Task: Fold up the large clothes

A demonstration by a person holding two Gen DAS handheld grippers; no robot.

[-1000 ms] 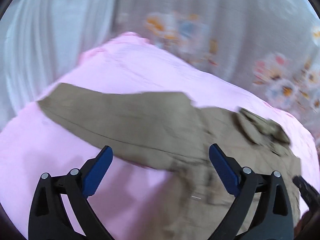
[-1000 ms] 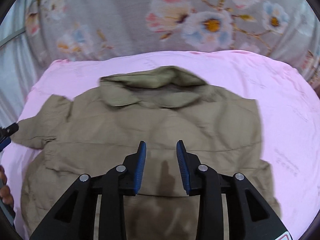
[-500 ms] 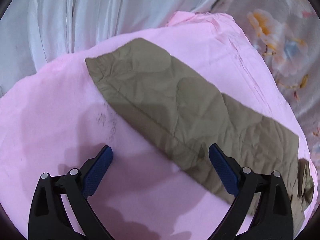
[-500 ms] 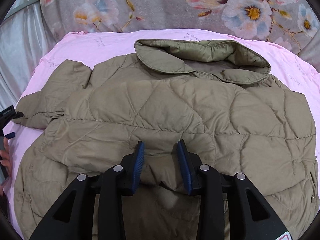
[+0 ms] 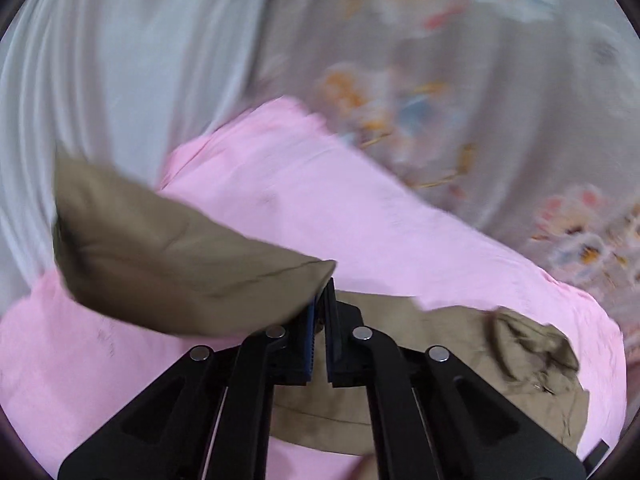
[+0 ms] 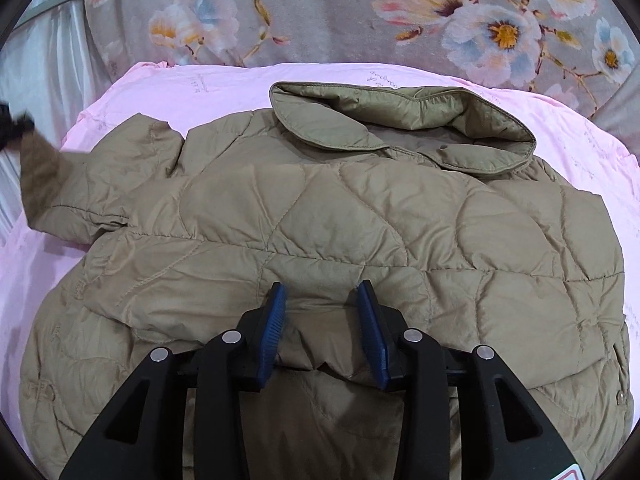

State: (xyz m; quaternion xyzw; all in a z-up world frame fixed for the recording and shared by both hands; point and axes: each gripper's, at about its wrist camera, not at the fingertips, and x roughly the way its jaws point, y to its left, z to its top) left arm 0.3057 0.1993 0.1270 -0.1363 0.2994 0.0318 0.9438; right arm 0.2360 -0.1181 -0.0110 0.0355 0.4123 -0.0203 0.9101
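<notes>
Beside the jacket's collar (image 6: pixel 400 120), left tongs (image 5: pixel 320 300) clamped on the sleeve (image 5: pixel 168 256), lifting. Right tongs (image 6: pixel 322 320) apart, just been opening over the soft, puffy, slippery jacket (image 6: pixel 360 220). Best gripped at seams or cuff.

I see a pink sheet (image 6: pixel 224 84) spread over the work surface, wrinkled and faintly printed. Behind it hangs a grey cloth with large flowers (image 6: pixel 400 20), and at my left pale, pleated curtains (image 5: pixel 100 80) fall in soft, even light.
</notes>
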